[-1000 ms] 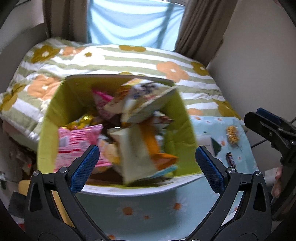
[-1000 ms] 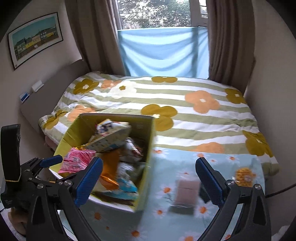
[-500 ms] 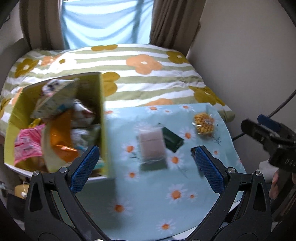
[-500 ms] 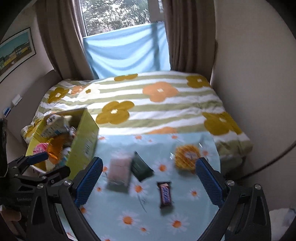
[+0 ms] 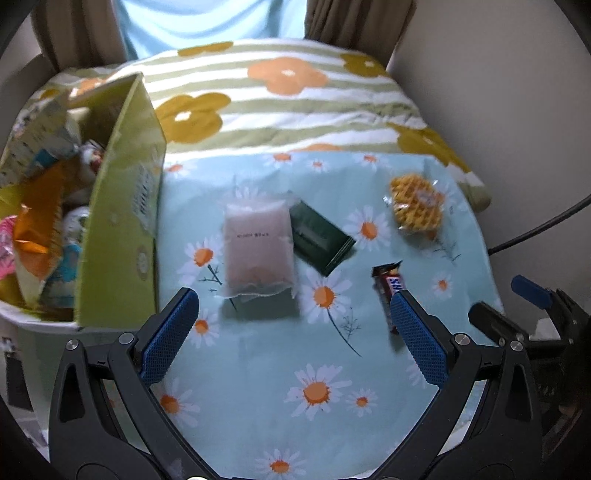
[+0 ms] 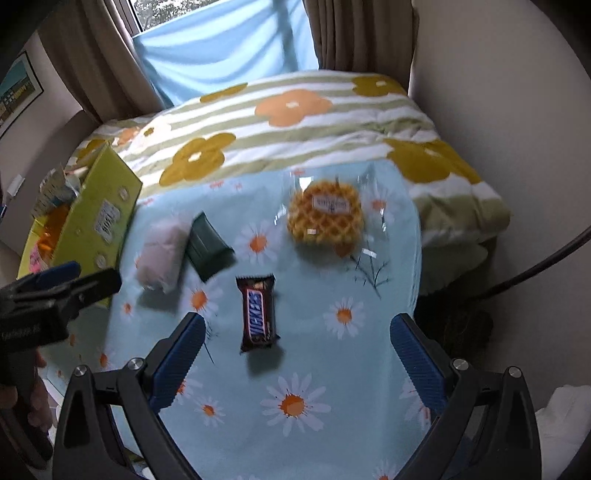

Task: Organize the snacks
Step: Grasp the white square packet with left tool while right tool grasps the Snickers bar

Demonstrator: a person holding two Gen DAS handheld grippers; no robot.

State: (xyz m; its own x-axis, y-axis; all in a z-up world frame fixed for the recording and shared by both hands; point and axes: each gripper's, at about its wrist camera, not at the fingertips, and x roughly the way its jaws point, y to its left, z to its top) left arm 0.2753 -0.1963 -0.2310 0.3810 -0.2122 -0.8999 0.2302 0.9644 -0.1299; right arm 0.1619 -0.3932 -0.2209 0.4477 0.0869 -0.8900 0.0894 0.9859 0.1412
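On the daisy-print cloth (image 5: pixel 321 369) lie a pale pink packet (image 5: pixel 258 251), a dark green packet (image 5: pixel 319 238), a Snickers bar (image 5: pixel 389 291) and a wrapped waffle (image 5: pixel 417 206). A yellow-green box (image 5: pixel 122 221) full of snack bags stands at the left. My left gripper (image 5: pixel 293 339) is open just short of the pink packet, holding nothing. In the right wrist view my right gripper (image 6: pixel 297 363) hangs open just in front of the Snickers bar (image 6: pixel 258 314), with the waffle (image 6: pixel 325 218), the green packet (image 6: pixel 208 245), the pink packet (image 6: pixel 162 251) and the box (image 6: pixel 99 218) beyond.
A bed with a striped floral cover (image 6: pixel 295 122) lies behind the cloth, with curtains (image 6: pixel 351 33) and a blue sheet (image 6: pixel 229 48) at the window. A wall (image 5: pixel 498 92) is close on the right, and a dark cable (image 6: pixel 535 266) runs there. A hand (image 6: pixel 33 398) holds the left gripper.
Both views have swung right, from the snack box to the loose snacks on the cloth. The right gripper has come closer to the Snickers bar. Both grippers stay open.
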